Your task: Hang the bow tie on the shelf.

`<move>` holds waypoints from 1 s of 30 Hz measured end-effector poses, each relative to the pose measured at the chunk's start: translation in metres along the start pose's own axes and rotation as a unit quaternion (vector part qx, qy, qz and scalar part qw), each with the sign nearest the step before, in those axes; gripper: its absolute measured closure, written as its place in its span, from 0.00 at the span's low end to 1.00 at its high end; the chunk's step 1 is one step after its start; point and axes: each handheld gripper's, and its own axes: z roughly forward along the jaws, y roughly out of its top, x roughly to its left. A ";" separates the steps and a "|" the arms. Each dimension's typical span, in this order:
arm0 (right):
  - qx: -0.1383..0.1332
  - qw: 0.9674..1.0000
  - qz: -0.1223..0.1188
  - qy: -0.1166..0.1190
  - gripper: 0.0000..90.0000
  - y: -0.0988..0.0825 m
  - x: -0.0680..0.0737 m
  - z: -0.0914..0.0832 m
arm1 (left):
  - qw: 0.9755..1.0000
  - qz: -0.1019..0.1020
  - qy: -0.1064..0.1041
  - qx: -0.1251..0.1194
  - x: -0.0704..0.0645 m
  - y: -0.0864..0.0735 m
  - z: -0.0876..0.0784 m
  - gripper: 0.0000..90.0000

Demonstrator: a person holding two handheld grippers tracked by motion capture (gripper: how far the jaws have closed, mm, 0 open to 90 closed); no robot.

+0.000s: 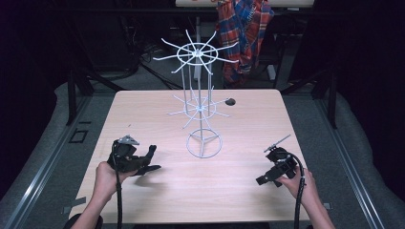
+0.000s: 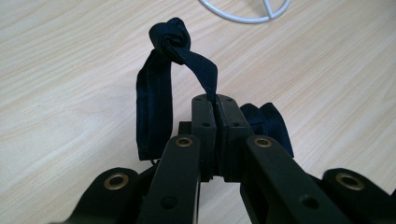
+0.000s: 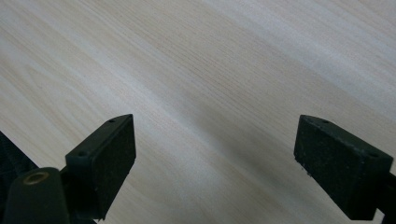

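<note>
Left gripper view: dark strap pinched in the left claw

Left claw [image 2: 215, 100] is clamped on a dark blue knotted strap [image 2: 170, 37], which loops up from between the jaws and falls to the worktop [image 2: 70, 70] on both sides. Ahead stands the white wire rack [image 1: 200, 90], its ring base near the claw. Right claw [image 3: 215, 149] hovers over bare wood, jaws wide apart, holding nothing.
</note>
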 end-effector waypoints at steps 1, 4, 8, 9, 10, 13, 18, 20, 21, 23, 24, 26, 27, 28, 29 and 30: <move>-0.001 1.000 0.001 0.000 0.14 0.000 0.000 0.000 | 1.000 0.000 -0.002 -0.003 0.000 0.001 -0.001 0.97; 0.001 1.000 0.000 0.000 0.14 0.000 0.000 0.000 | 1.000 -0.002 -0.005 -0.009 0.000 0.002 -0.004 0.97; 0.001 1.000 0.000 0.000 0.14 0.000 0.000 0.000 | 1.000 -0.005 -0.008 -0.018 0.000 0.003 -0.007 0.97; 0.001 1.000 0.000 0.000 0.14 0.000 0.000 0.000 | 1.000 -0.005 -0.007 -0.021 0.000 0.004 -0.008 0.97; 0.001 1.000 0.000 0.000 0.14 0.000 0.000 0.000 | 1.000 -0.004 -0.007 -0.024 0.001 0.005 -0.008 0.97; 0.000 1.000 0.001 -0.001 0.14 0.000 0.000 0.001 | 1.000 -0.005 -0.007 -0.029 0.001 0.006 -0.009 0.97; 0.001 1.000 0.001 -0.001 0.14 0.000 0.000 0.001 | 0.999 -0.002 -0.009 -0.033 0.001 0.009 -0.011 0.97; 0.001 1.000 0.006 -0.001 0.14 0.000 0.001 0.001 | 0.999 -0.002 -0.006 -0.037 0.000 0.010 -0.011 0.97; 0.000 1.000 0.003 -0.001 0.14 0.000 0.000 0.001 | 0.999 -0.002 -0.005 -0.039 0.000 0.011 -0.011 0.97; 0.001 1.000 0.003 -0.001 0.14 0.000 0.001 0.001 | 0.999 0.000 -0.006 -0.038 0.000 0.012 -0.011 0.97; 0.001 1.000 0.006 -0.001 0.14 0.000 0.001 0.001 | 0.999 0.000 -0.005 -0.040 0.000 0.012 -0.011 0.97; 0.001 1.000 0.001 -0.002 0.14 0.000 0.001 0.001 | 0.999 0.001 -0.005 -0.043 -0.001 0.013 -0.012 0.97; 0.002 1.000 0.007 0.000 0.14 0.000 0.001 0.001 | 0.999 -0.001 -0.005 -0.047 -0.001 0.013 -0.013 0.97; 0.002 1.000 0.007 0.000 0.14 0.000 0.001 0.001 | 0.999 0.000 -0.005 -0.049 -0.001 0.013 -0.013 0.97; 0.002 1.000 0.007 0.000 0.14 0.000 0.001 0.001 | 0.999 0.000 -0.004 -0.051 0.000 0.014 -0.014 0.97; 0.002 1.000 0.007 0.000 0.14 0.000 0.001 0.001 | 0.999 -0.001 -0.004 -0.053 0.000 0.014 -0.014 0.97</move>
